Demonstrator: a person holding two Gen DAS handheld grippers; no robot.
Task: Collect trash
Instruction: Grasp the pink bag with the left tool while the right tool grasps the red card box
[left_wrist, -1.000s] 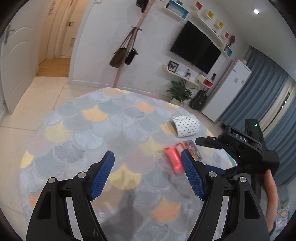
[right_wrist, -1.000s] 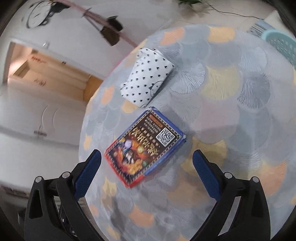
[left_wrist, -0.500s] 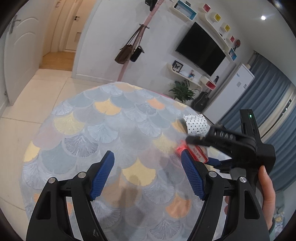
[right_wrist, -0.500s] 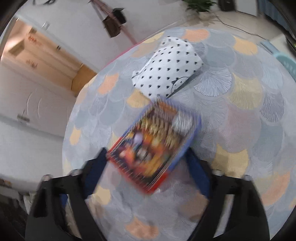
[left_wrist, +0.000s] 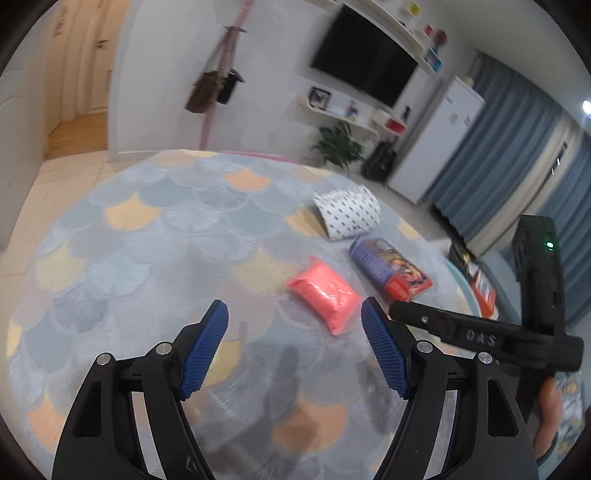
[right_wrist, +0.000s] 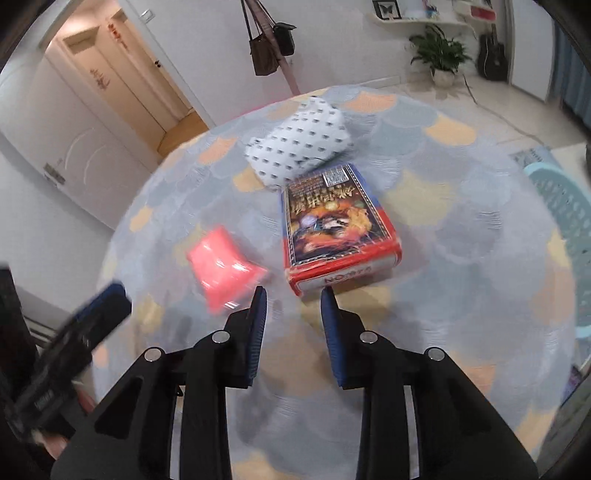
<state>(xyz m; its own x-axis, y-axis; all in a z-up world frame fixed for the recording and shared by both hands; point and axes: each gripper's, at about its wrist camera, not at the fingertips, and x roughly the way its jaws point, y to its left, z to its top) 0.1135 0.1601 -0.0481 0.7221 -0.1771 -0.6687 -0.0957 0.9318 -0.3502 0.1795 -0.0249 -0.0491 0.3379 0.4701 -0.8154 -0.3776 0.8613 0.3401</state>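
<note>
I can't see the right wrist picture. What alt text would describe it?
The right hand-held gripper, its jaws closing with nothing between them, points down at a colourful printed box on a scallop-patterned rug. A pink packet lies left of the box and a white dotted pouch behind it.

Round rug (right_wrist: 461, 258) w/ grey, blue & orange scallop pattern is covering the pale tiled floor (left_wrist: 66, 177). Three items are lying directly on it: white dotted pouch (right_wrist: 299, 147) sitting farthest back, printed red/blue box (right_wrist: 336, 229) lying flat just in front of it, edges nearly touching, & pink packet (right_wrist: 221, 266) resting beside the box w/ a gap between. Teal basket (right_wrist: 565, 229) is standing at the rug's right edge.
</note>
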